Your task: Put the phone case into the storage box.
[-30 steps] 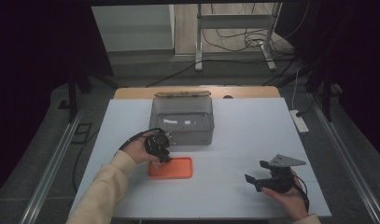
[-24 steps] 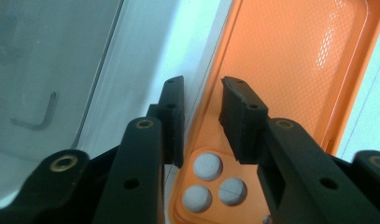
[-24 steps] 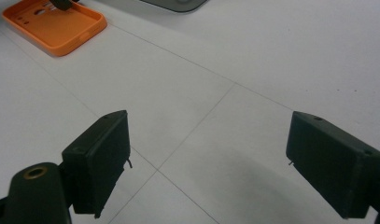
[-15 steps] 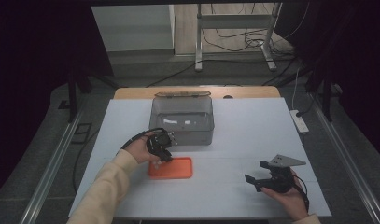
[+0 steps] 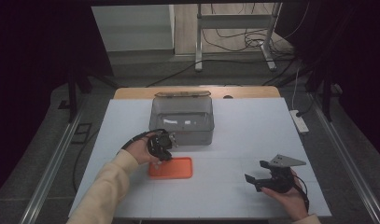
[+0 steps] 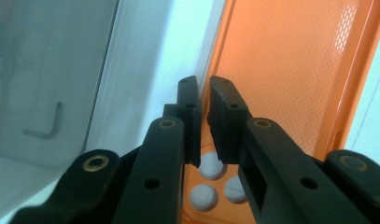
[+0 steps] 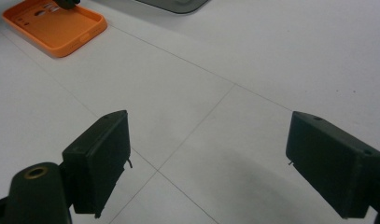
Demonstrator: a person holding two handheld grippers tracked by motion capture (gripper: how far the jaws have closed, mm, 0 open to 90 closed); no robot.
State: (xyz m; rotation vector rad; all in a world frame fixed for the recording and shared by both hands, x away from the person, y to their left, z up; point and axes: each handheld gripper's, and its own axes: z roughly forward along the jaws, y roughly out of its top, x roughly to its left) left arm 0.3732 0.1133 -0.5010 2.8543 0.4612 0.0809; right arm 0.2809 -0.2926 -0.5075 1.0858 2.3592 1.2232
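Phone case: the orange phone case (image 5: 171,168) lies flat on the white table (image 5: 253,135), open side up, just in front of the clear plastic box (image 5: 182,120); in the right gripper view it sits far off at top left (image 7: 57,23).
Left gripper: your left gripper (image 6: 204,93) points down over the case's left rim. Its jaws have just been closing and now stand narrow, with a thin gap; the rim edge runs through that gap, but I cannot tell whether the pads press on it.
Right gripper: your right gripper (image 7: 206,163) is held wide above bare table, well apart from the case, with nothing between the jaws.
Risk, thin bite: the rim is a low, soft wall. If you lift on a shallow hold, the case will likely peel out and drop.
Risk, tipping: held at one edge alone, the case will hang and swing; it could knock the box just beside it.
Risk, pressing down: push the tips into the table and the case may skid rightward instead of being gripped.
Box contents: a small bent key (image 6: 47,123) lies inside the box, untouched.
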